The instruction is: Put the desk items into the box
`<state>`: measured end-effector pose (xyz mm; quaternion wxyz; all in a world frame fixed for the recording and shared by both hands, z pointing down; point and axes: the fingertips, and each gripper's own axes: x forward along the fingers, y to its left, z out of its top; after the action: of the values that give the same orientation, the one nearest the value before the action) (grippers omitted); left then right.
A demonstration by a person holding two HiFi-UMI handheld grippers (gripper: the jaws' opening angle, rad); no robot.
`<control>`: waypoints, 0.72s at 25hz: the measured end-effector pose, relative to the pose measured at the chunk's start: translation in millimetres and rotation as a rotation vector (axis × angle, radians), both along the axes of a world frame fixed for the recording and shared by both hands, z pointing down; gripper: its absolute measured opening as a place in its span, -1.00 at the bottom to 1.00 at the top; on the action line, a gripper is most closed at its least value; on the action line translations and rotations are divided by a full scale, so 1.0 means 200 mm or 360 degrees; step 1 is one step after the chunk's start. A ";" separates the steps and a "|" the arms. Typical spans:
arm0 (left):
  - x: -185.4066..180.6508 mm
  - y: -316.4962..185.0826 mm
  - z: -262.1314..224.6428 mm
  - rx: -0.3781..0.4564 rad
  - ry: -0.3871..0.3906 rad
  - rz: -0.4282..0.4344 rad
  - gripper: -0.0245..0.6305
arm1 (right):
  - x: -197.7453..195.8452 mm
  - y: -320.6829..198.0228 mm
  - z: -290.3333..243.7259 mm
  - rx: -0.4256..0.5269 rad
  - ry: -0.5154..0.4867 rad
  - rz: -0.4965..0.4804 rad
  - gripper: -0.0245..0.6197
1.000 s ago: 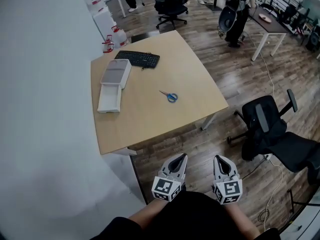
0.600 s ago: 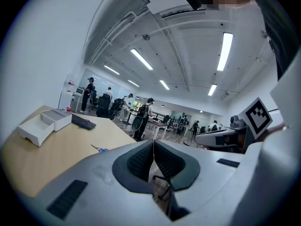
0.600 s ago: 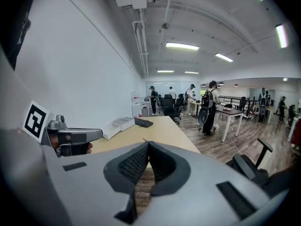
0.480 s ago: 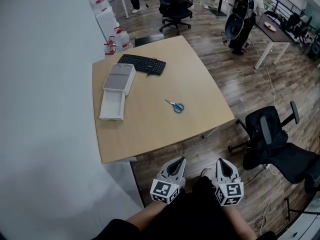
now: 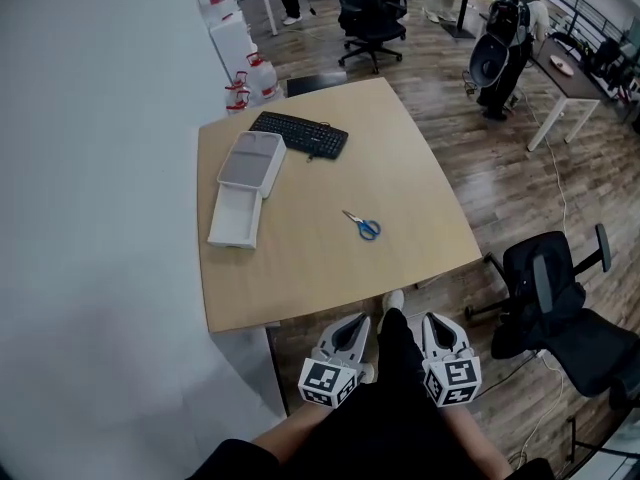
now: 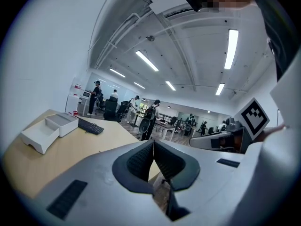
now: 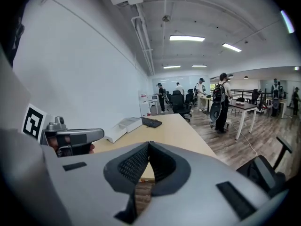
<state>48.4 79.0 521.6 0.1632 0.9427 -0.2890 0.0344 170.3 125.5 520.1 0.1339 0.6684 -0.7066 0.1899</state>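
A wooden desk (image 5: 300,268) carries a white open box (image 5: 245,186) with its lid section, a black keyboard (image 5: 300,134) and blue-handled scissors (image 5: 363,225). Both grippers hang off the desk's near edge, held close to the body. My left gripper (image 5: 356,325) is shut with nothing between its pads, and so is my right gripper (image 5: 436,322). In the left gripper view the box (image 6: 49,130) and keyboard (image 6: 90,126) lie far left on the desk. The right gripper view shows the box (image 7: 123,126) and keyboard (image 7: 151,122) ahead over the desk top.
A white wall (image 5: 90,218) runs along the desk's left side. A black office chair (image 5: 555,288) stands on the wood floor at the right. Water jugs (image 5: 255,76) and another chair (image 5: 372,13) sit behind the desk; people stand at far tables (image 5: 560,63).
The desk and its items have slid down and right in the head view as I walk nearer. Both grippers stay shut and low, the right one now closer to the left.
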 end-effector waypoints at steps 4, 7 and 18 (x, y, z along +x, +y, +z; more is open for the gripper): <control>0.05 -0.17 0.03 -0.0008 -0.0024 -0.0066 -0.88 | 0.07 -0.21 0.04 0.0009 -0.0017 -0.0062 -0.74; 0.12 -0.29 0.04 -0.0010 -0.0065 -0.0107 -0.88 | 0.17 -0.38 0.02 0.0059 -0.0058 -0.0100 -0.74; 0.23 -0.73 0.11 -0.0062 -0.0167 -0.0273 -0.88 | 0.19 -0.90 0.19 -0.0066 -0.0173 -0.0432 -0.74</control>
<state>93.4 -67.2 544.3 0.1684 0.9081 -0.3759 0.0753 207.5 -53.7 558.3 0.1336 0.5524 -0.7927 0.2205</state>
